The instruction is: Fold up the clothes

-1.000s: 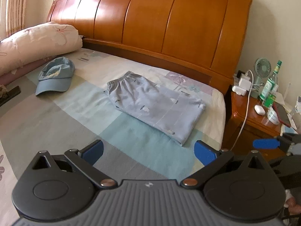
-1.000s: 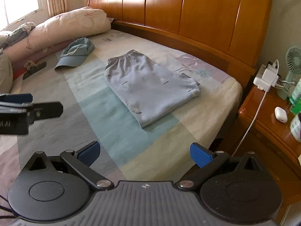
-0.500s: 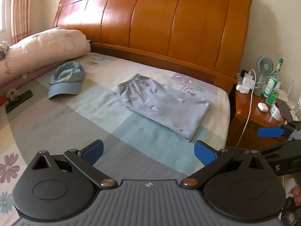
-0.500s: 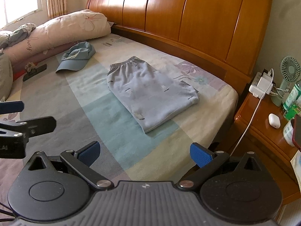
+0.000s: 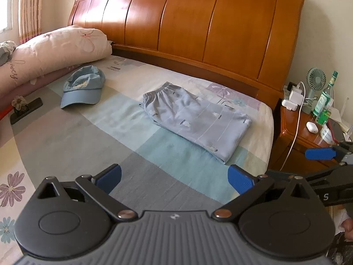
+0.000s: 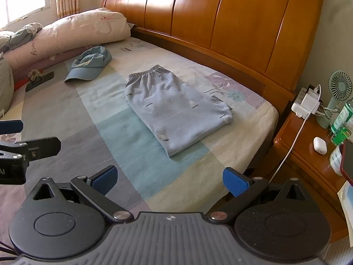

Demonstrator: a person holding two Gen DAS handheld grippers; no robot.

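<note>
Left wrist view showed the pale blue printed folded garment lying flat on the patchwork bed, well apart from both grippers, left gripper and right gripper, whose jaws stood apart and empty. It seemed fully folded; a careless new grasp could pull the layers open.

Little can be read here. The pink floral bedding roll carries dark cursive script, seemingly "flowers" in the left wrist view but not sure, and the black body of the other gripper shows a white "S" at that view's right edge, while "AI" shows on the gripper body at the left edge of the right wrist view. The folded pale-blue pyjama trousers bear small dark printed words, the light-blue cap has gold embroidery, and the green bottle has a label, all too small to make out.
</note>
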